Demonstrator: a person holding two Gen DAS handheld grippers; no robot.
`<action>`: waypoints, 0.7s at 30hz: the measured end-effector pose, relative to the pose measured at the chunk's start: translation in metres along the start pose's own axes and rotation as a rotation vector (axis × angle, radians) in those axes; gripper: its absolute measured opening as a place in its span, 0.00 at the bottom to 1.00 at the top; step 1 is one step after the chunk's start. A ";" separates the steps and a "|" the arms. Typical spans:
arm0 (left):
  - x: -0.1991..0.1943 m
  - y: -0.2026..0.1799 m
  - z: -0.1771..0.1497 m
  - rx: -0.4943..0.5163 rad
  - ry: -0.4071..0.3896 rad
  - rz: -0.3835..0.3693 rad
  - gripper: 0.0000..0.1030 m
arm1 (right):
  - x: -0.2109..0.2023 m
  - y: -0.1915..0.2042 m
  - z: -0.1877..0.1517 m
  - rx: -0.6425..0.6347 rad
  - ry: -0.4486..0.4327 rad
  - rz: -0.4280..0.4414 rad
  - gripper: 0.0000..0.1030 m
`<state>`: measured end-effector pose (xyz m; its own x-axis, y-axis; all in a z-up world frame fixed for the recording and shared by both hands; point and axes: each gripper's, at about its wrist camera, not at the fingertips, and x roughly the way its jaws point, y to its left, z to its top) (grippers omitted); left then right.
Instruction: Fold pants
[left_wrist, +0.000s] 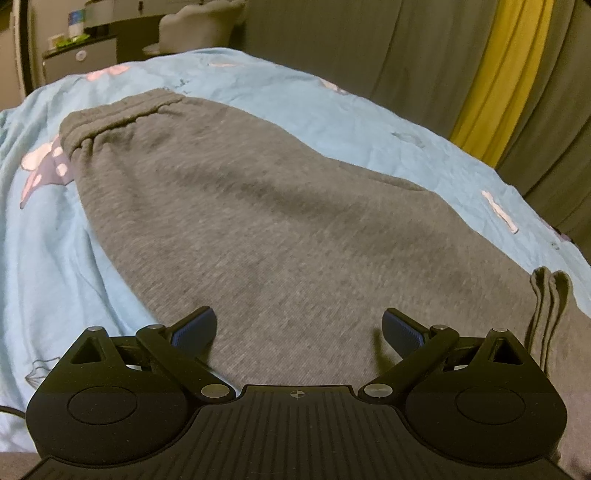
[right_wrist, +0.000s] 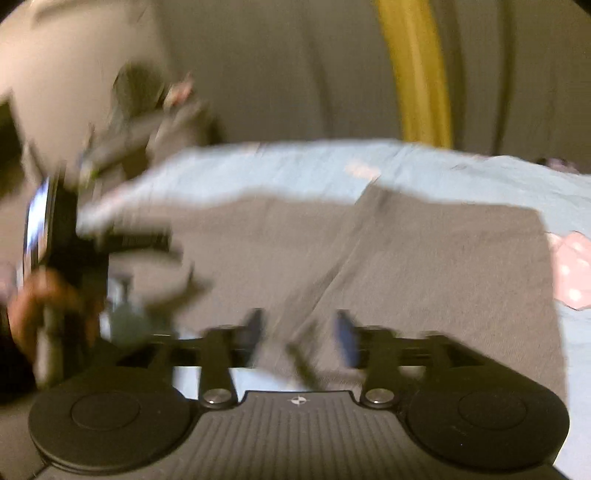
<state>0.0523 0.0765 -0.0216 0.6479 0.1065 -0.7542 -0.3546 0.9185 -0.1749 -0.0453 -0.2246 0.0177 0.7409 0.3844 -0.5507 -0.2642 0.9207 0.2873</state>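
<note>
Pants (left_wrist: 258, 206), grey sweat fabric, lie flat on a bed under a light blue sheet (left_wrist: 48, 258) printed with pink and navy shapes. Elastic waistband (left_wrist: 122, 110) sits at the far left end in the left wrist view; near right shows a stacked fabric edge (left_wrist: 550, 295), layers doubled. Slight wrinkles across the middle, otherwise smooth. Left tongs (left_wrist: 298, 325) spread wide, blue pads (left_wrist: 195, 325) apart, hanging over the grey cloth, nothing between them; contact with the fabric cannot be told. Right wrist view heavily blurred: right tongs (right_wrist: 299, 332) spread, a fold or seam of grey cloth (right_wrist: 332, 266) runs diagonally toward the gap, pads not pressing on it as far as the blur allows. At left in that view a hand (right_wrist: 33, 314) grips the other tool's black body (right_wrist: 74, 251). Sheet has bare margin all round the pants: broad on the left, a narrower strip along the far and right edges. Behind the bed hang grey curtains (left_wrist: 369, 55) with one yellow panel (left_wrist: 506, 74), close to the far edge. Far left corner holds a pale chair (left_wrist: 199, 22) and a dark cabinet (left_wrist: 81, 59) with small items on top, details too small to name.
</note>
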 end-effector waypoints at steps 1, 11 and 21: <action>0.000 -0.001 0.000 0.006 0.001 0.003 0.98 | -0.007 -0.010 0.003 0.053 -0.043 -0.023 0.73; 0.001 -0.004 -0.001 0.028 0.005 0.008 0.98 | -0.030 -0.141 -0.024 0.895 -0.124 -0.159 0.78; 0.000 -0.012 -0.003 0.094 0.021 -0.024 0.98 | -0.027 -0.147 -0.026 0.890 -0.059 -0.169 0.96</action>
<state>0.0548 0.0641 -0.0219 0.6409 0.0769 -0.7637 -0.2740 0.9523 -0.1341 -0.0428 -0.3689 -0.0301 0.7633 0.2226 -0.6065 0.4072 0.5630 0.7191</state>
